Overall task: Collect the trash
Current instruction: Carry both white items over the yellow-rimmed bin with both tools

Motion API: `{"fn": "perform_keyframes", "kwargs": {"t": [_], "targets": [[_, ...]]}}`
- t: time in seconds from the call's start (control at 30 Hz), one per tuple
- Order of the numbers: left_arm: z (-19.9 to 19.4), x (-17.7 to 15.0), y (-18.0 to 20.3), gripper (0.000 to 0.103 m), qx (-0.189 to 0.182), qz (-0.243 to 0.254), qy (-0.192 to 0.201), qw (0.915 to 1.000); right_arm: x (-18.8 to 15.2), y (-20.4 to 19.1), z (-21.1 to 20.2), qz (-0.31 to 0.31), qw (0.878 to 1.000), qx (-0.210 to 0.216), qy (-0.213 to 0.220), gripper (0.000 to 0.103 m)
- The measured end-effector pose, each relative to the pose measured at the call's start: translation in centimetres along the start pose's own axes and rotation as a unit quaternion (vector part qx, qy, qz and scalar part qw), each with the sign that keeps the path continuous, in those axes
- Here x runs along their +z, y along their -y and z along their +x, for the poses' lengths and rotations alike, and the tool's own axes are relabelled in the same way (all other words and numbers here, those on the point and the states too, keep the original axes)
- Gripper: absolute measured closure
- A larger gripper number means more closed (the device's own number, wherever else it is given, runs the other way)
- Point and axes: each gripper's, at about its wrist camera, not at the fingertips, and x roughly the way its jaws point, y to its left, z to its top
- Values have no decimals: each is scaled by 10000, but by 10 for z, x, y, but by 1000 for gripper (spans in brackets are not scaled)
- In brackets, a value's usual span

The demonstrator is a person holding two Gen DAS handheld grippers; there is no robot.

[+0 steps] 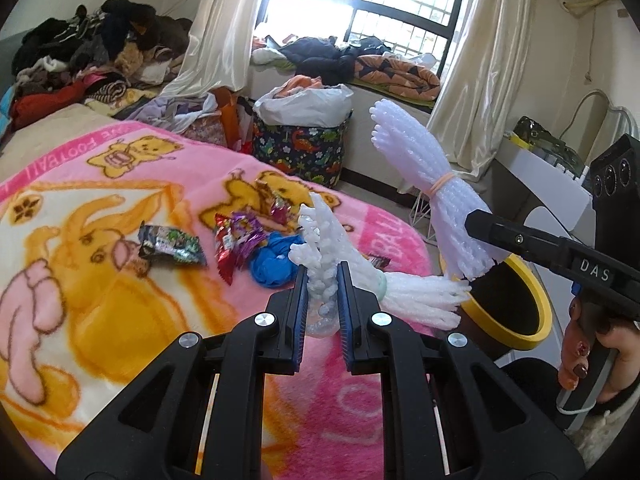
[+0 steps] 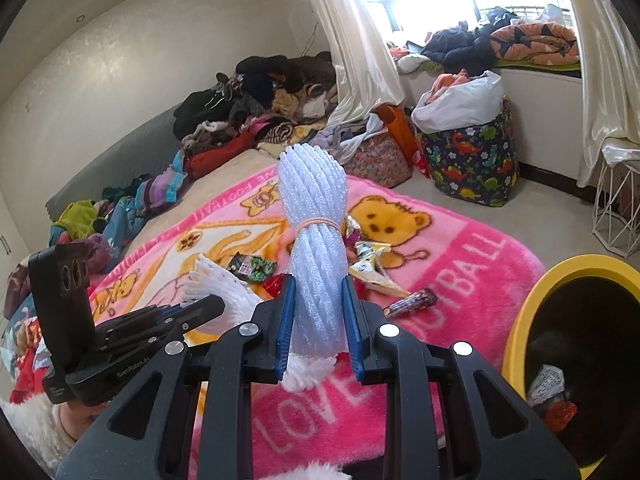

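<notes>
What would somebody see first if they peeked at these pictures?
Probably the two white foam net bundles, one pinched in the left gripper and a bigger one, tied with a rubber band, standing up in the right gripper. Below them lies a bright pink teddy bear blanket strewn with shiny snack wrappers. A yellow-rimmed bin waits at the blanket's right edge.

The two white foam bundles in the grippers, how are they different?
The right hand-held gripper holds a foam bundle that stands upright, neat and thick, tied with a pink band. The left hand-held gripper holds a splayed foam bundle that is bent and frayed, tied with a pale green band. Both are white foam netting, each pinched between blue pads.
</notes>
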Motion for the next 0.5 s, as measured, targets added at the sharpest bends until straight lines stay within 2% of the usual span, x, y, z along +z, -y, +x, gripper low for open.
{"fn": "perform_keyframes", "kwargs": {"t": [0.5], "targets": [[8, 17, 37, 94, -145, 295, 101, 9994, 11, 44, -48, 415, 9972, -332, 527, 81]]}}
